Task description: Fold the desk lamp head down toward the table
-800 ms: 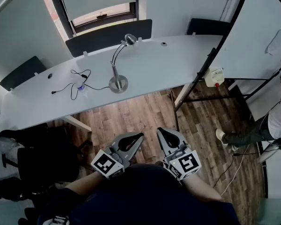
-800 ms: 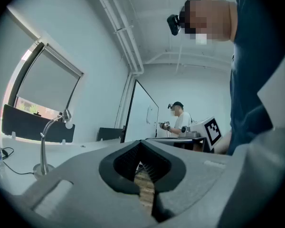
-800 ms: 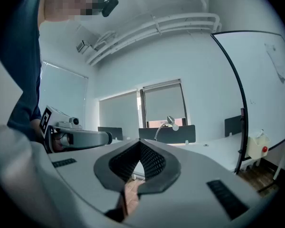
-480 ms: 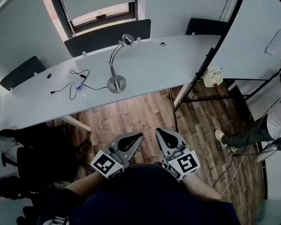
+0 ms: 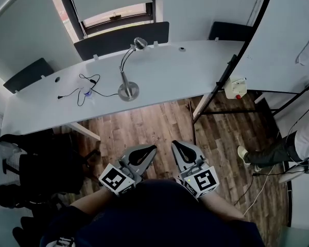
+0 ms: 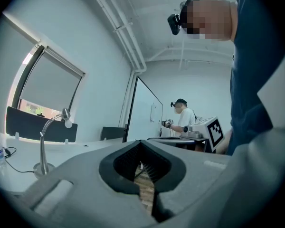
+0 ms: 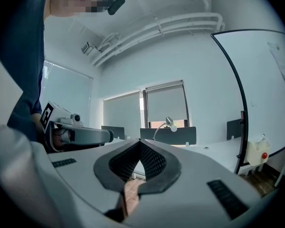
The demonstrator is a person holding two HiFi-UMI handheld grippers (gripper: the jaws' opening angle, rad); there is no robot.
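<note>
**Starting posture, seen from above.** Your left tool (image 5: 143, 153) and right tool (image 5: 180, 149) are both closed, jaws meeting with nothing between them. You hold them level and side by side, close to your body above the wooden floor (image 5: 159, 125). This looks like a resting carry, since there is nothing to grip yet.

The desk lamp (image 5: 124, 68) stands well ahead on the white tabletop (image 5: 195, 66). Its round base (image 5: 129, 91) sits near the front edge, and the lamp head (image 5: 139, 43) is raised at the top of the curved neck. A black cable (image 5: 85, 92) lies just left of the base.

Neither tool is near the lamp, so folding has evidently not begun. You would first need to approach the tabletop.
</note>
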